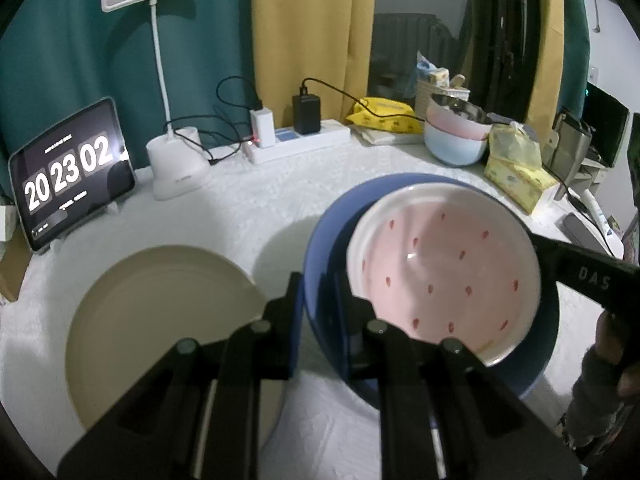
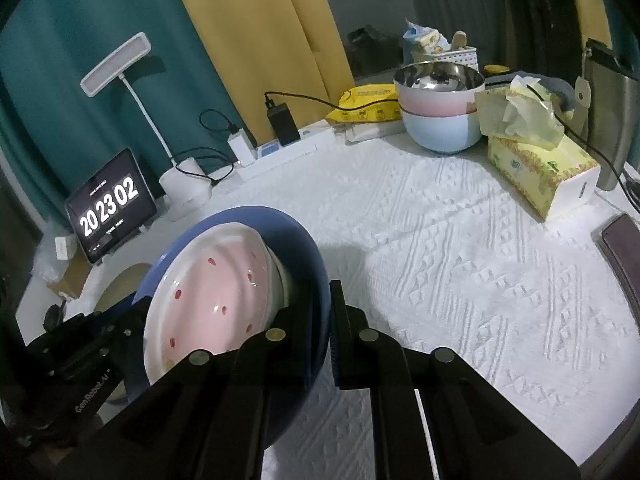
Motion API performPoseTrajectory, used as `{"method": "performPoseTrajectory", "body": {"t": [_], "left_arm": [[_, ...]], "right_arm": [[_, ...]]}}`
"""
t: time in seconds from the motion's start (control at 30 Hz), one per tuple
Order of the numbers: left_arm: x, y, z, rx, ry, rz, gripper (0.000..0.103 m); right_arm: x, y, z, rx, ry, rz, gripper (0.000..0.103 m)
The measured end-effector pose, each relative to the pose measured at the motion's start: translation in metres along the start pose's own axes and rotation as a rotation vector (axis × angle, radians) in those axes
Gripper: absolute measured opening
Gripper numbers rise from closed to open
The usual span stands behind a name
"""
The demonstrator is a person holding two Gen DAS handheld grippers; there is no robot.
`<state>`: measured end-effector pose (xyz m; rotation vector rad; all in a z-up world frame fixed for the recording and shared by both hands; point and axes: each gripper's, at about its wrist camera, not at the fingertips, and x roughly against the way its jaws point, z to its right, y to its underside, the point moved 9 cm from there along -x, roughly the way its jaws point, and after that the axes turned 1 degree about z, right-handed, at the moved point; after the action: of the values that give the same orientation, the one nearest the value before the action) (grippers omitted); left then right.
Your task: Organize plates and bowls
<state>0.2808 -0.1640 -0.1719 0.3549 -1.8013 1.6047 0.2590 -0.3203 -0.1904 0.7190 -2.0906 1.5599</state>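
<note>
A blue bowl (image 1: 332, 216) hangs tilted just above the white tablecloth, casting a shadow under it. Inside it rests a white dish with a pink, red-spotted inside (image 1: 440, 264). My left gripper (image 1: 320, 300) is shut on the blue bowl's near-left rim. My right gripper (image 1: 540, 246) grips the opposite rim. In the right wrist view my right gripper (image 2: 325, 312) clamps the blue bowl (image 2: 288, 236), with the pink dish (image 2: 216, 296) leaning inside and my left gripper (image 2: 132, 312) on the far side. A beige plate (image 1: 160, 312) lies flat on the table to the left.
Stacked pastel bowls topped by a steel one (image 2: 440, 120) stand at the back, beside a tissue box (image 2: 540, 168). A tablet clock (image 1: 68, 176), white desk lamp (image 1: 176, 164) and power strip with chargers (image 1: 296, 140) line the back left. A phone (image 2: 624, 248) lies at the right edge.
</note>
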Motion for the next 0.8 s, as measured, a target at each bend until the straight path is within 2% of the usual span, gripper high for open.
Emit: {"method": "performPoseTrajectory", "body": {"t": [0.8], "left_arm": [[0.036, -0.022, -0.010, 0.023, 0.015, 0.079, 0.014]], "right_arm": [[0.029, -0.018, -0.019, 0.010, -0.020, 0.061, 0.010]]}}
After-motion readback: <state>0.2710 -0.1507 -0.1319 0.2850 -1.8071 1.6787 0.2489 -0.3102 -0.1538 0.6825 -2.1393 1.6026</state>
